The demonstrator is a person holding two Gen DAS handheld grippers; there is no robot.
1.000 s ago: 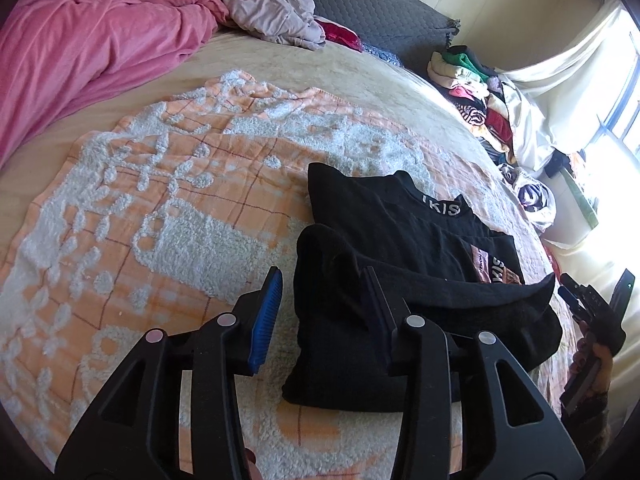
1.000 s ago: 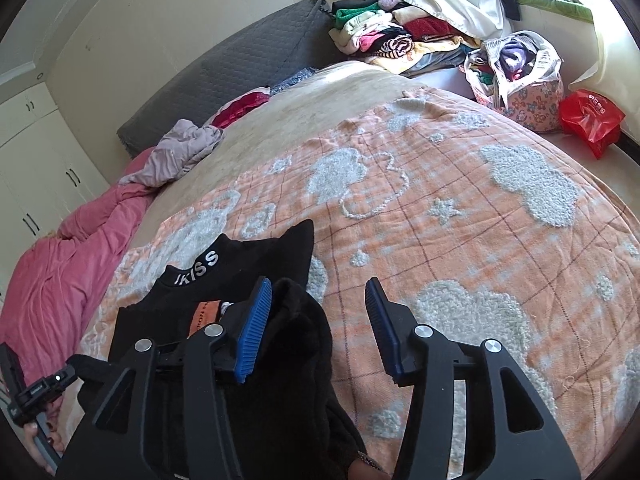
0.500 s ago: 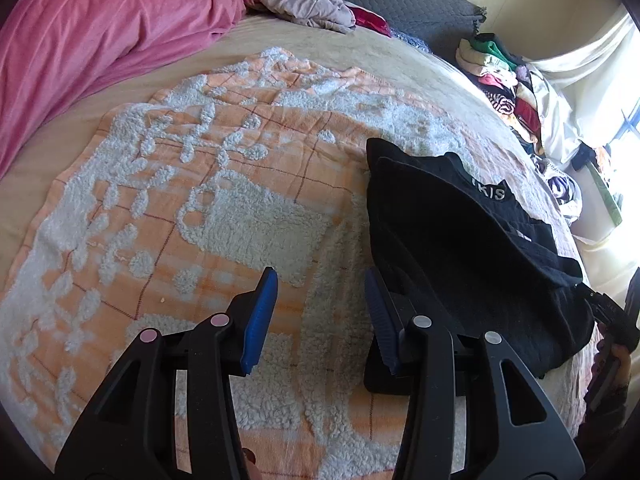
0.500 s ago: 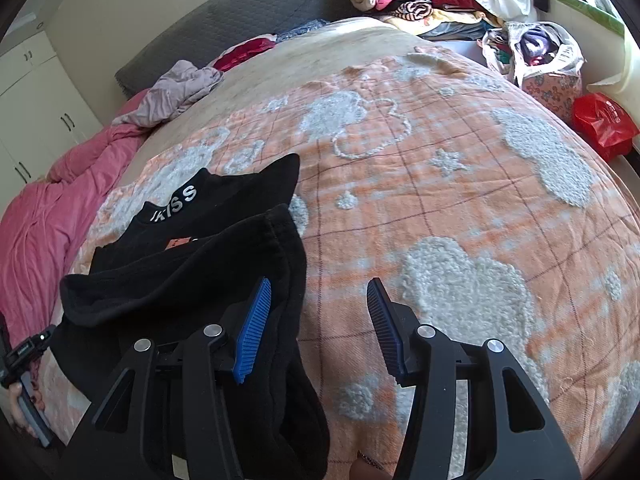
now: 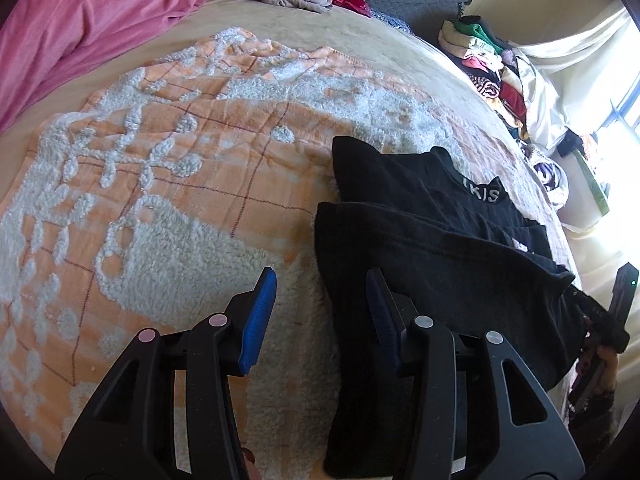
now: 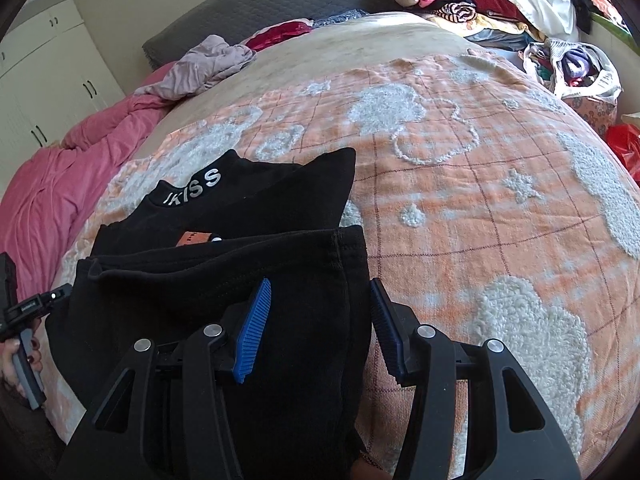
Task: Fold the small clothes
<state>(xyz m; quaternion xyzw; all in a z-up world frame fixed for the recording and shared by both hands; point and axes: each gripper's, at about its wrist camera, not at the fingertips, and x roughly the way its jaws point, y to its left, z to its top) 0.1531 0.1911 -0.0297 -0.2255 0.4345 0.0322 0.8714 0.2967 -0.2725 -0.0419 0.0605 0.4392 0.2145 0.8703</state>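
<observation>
Black garment (image 5: 420,240) lies folded near blanket (image 5: 180,184) edge.

A folded black cotton top (image 5: 432,240) lies on an orange-and-white tufted blanket (image 5: 180,184) spread over the beige bed (image 5: 320,36). In the left wrist view the top sits right of centre, its lower part doubled up over its upper part, the lettered collar (image 5: 482,192) toward the upper right. The left gripper (image 5: 320,312) fills the bottom of that frame, one finger over blanket, the other over the top's left edge. A pink quilt (image 5: 80,20) lies upper left, a heap of mixed clothes (image 5: 488,60) upper right. In the right wrist view the right gripper (image 6: 320,328) straddles the top's right edge at the bottom centre; a grey cushion (image 6: 256,4) sits behind the bed.
</observation>
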